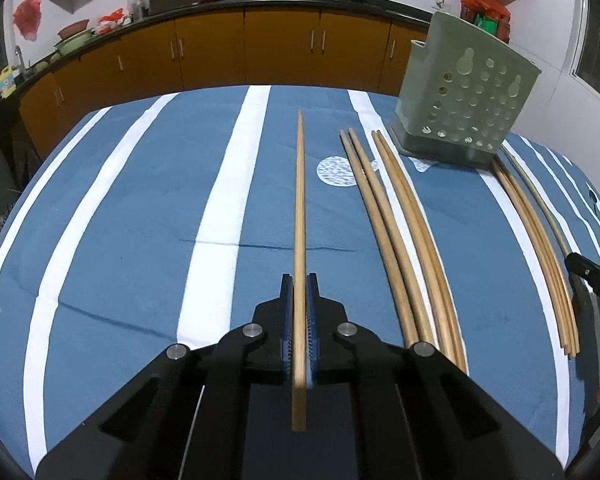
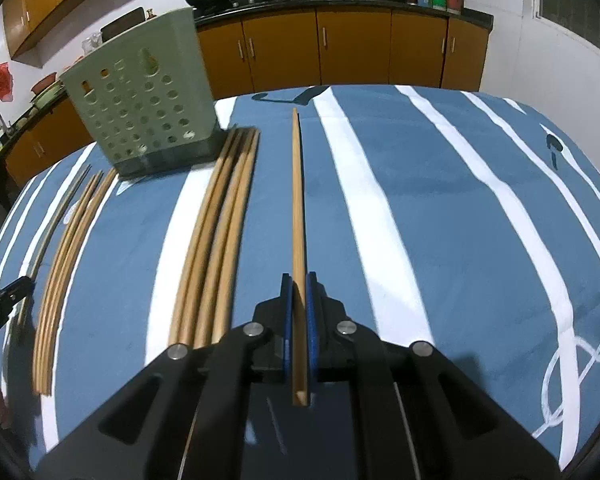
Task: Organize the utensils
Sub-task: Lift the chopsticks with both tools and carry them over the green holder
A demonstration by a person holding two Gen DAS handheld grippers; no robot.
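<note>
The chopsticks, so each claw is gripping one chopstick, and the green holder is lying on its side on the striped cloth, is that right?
Not quite: the green holder stands upright on the striped cloth, as the right wrist view shows. The rest holds: the left claw and right claw each grip one chopstick.

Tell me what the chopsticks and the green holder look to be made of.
Chopstick in the left gripper: apparently bamboo or wood, tan with a matte finish. Green holder: likely molded plastic, smooth and uniform in color, with punched round holes.
</note>
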